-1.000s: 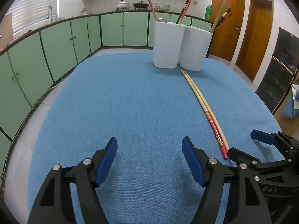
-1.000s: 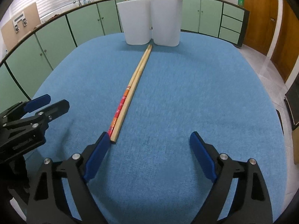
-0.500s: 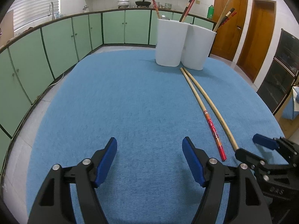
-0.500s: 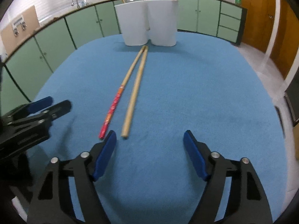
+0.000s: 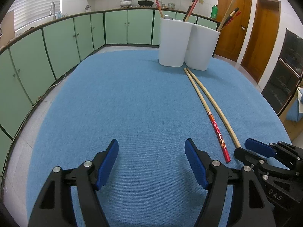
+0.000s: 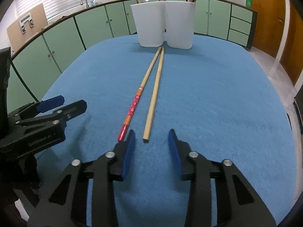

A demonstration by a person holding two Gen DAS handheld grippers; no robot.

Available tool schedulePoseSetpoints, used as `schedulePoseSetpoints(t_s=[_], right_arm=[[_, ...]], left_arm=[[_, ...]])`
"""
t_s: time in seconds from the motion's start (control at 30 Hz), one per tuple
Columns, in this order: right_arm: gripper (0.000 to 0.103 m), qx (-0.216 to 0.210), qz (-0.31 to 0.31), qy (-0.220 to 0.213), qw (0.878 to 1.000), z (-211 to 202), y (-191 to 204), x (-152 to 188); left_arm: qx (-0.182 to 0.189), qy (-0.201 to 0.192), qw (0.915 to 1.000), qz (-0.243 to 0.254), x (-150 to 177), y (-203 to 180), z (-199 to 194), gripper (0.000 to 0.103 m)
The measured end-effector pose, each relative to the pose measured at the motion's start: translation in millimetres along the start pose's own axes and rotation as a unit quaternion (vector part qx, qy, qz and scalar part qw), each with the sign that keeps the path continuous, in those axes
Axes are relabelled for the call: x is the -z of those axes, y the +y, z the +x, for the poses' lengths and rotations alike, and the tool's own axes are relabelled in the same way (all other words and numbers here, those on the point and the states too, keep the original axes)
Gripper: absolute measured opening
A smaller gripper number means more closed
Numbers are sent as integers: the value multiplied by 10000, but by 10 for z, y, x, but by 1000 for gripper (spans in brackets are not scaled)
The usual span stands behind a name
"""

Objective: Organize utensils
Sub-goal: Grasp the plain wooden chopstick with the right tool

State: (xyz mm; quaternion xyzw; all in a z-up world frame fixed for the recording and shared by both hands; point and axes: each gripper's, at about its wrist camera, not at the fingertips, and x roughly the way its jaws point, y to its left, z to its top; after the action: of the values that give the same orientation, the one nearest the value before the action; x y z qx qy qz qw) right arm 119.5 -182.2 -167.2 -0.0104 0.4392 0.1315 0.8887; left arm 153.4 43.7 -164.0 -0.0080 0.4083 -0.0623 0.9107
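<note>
two claws over the blue-covered surface point(image 5: 132, 94). left claw point(image 5: 151, 162) spread wide, nothing between its blue pads, low over bare cloth at the near left. next right, red-handled chopstick point(image 6: 132, 111) lies flat, red end near, pale end pointing at the holders. plain wooden chopstick point(image 6: 154, 102) lies just beside it on the right; far tips nearly touch, near ends fan apart. right claw point(image 6: 151, 141) partly spread, holding nothing, its pads either side of the plain chopstick's near end, apart from it; its left pad sits just beside the red tip. far edge: two white holders point(image 6: 162, 24) side by side, touching, upright, several chopsticks standing tilted inside. far tips of the loose pair stop just short of the holders' bases.
</note>
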Motion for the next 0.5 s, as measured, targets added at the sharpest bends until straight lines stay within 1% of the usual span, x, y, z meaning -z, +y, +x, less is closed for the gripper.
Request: schedulePoseSetpoints(t_s=[0.03,0.1,0.13,0.17,0.37,0.5], right_arm=[[24,47,-7,2,10000,7,5,-5],[14,51,25,7,10000,10,-9,-8],[12,64,64,10,10000,13,-27,-11],[6,71,94,15,9999,16,-48,-14],[6,-116,259,-5,9996,-33,-129,16],[6,-64,388,-53,9992,-114,-198,67]], left_arm=[[-6,2,10000,7,2,-4,0,71],[-23,6,10000,22,2,-16,0,71],[-19,9,10000,19,6,-20,-1,71],[-6,22,10000,5,7,-24,0,71],[63,51,10000,-12,11,-106,-7,71],[153,62,9999,-15,22,-189,-27,71]])
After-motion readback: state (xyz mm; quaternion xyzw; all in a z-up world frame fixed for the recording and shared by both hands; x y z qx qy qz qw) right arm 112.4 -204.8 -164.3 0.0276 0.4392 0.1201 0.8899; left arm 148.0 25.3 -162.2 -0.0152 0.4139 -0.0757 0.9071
